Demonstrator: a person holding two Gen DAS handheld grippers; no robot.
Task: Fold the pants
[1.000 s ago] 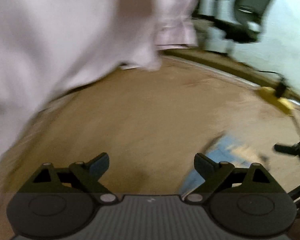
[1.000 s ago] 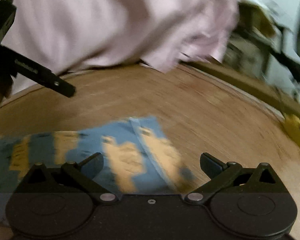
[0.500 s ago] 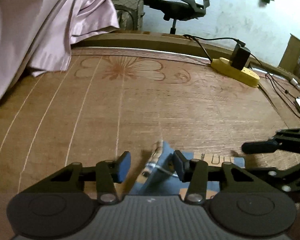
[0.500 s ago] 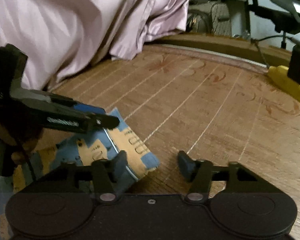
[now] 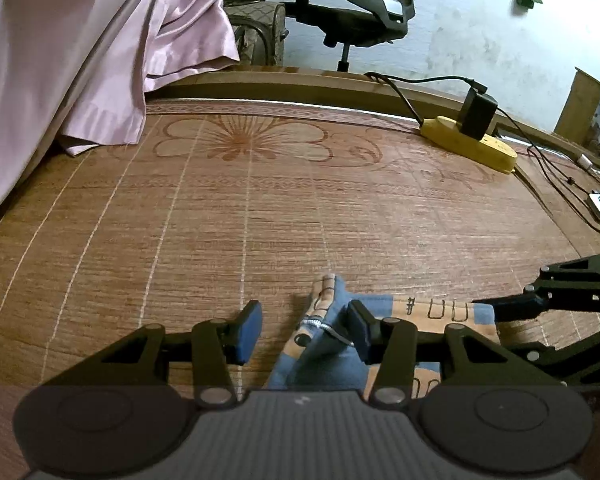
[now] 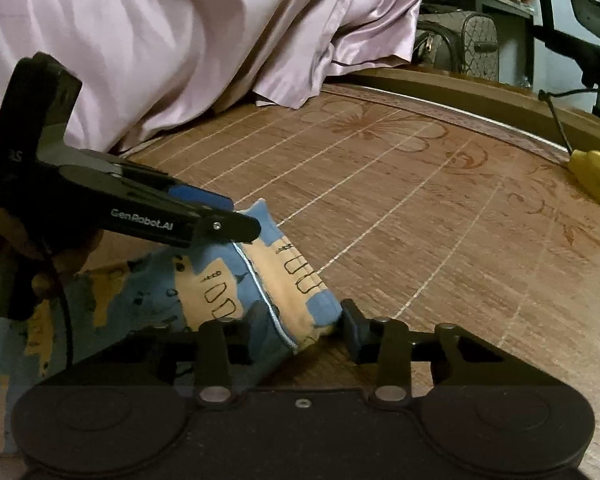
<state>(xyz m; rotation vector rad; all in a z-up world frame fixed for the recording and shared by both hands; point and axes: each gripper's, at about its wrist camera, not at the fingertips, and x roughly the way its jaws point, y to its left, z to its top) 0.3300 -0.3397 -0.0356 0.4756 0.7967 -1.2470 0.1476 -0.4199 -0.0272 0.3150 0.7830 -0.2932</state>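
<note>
Matting (image 5: 260, 208) of woven bamboo spreads under your work, with pink satin bedding (image 5: 60, 60) heaped at its far left. Your blue-and-tan pants (image 6: 236, 280) lie low on the mat, their corner lifted. Your left gripper (image 5: 304, 330) stands spread around one bunched edge, not pinching it. Your right gripper (image 6: 304, 322) brackets the raised corner, fingers touching cloth; whether it truly pinches, you cannot tell.

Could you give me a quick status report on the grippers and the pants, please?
Left gripper open, straddling the pants edge. Right gripper closing around a corner, grip unconfirmed. Mat ahead clear.
</note>
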